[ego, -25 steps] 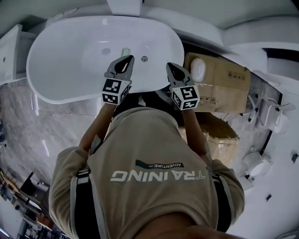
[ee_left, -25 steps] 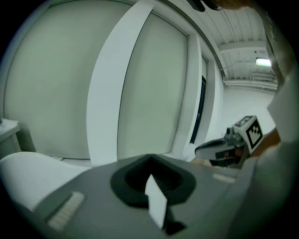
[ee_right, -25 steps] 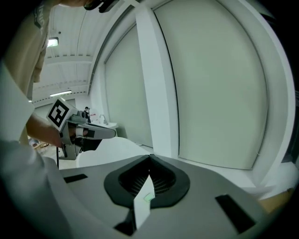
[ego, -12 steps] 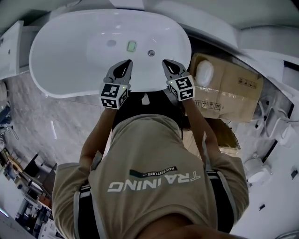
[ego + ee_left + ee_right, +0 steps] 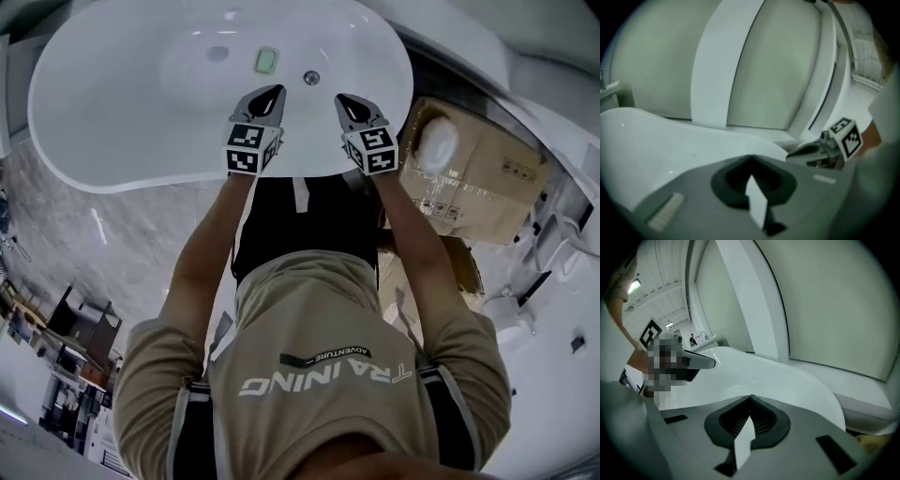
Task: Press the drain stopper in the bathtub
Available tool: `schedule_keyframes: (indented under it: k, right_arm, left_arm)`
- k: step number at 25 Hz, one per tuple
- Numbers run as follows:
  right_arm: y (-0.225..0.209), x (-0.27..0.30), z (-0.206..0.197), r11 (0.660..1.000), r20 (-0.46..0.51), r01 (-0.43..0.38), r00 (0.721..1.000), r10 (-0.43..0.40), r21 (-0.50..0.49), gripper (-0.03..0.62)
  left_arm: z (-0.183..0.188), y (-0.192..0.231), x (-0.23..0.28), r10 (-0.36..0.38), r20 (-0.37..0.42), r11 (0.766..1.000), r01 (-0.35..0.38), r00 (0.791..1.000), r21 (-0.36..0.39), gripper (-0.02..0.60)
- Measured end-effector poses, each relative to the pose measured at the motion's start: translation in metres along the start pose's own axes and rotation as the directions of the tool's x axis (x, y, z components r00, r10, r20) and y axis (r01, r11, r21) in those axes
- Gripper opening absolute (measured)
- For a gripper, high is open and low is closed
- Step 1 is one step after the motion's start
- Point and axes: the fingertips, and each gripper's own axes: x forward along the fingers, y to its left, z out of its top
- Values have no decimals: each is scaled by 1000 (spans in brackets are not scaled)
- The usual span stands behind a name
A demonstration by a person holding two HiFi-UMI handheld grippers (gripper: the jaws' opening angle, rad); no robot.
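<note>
Head view: left gripper [image 5: 272, 92] and right gripper [image 5: 343, 98], jaws closed empty for pressing, hover above near rim of white oval bathtub [image 5: 122, 141].

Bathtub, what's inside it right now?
Inside the bathtub: a round drain stopper and a small green item. The left tool and right tool cover some near wall.
</note>
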Motion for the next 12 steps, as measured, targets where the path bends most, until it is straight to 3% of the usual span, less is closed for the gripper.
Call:
schedule_keyframes:
  k: [6, 12]
  right_arm:
    - [-27, 73, -45, 1000, -76, 1, 997, -2, -23, 9]
    - [-51, 143, -133, 1000, -203, 31, 979, -31, -2, 8]
  left_arm:
    - [-65, 39, 69, 4, -92, 1000, -5, 996, -11, 2]
    - [-145, 58, 123, -37, -161, 999, 36, 986, -6, 2]
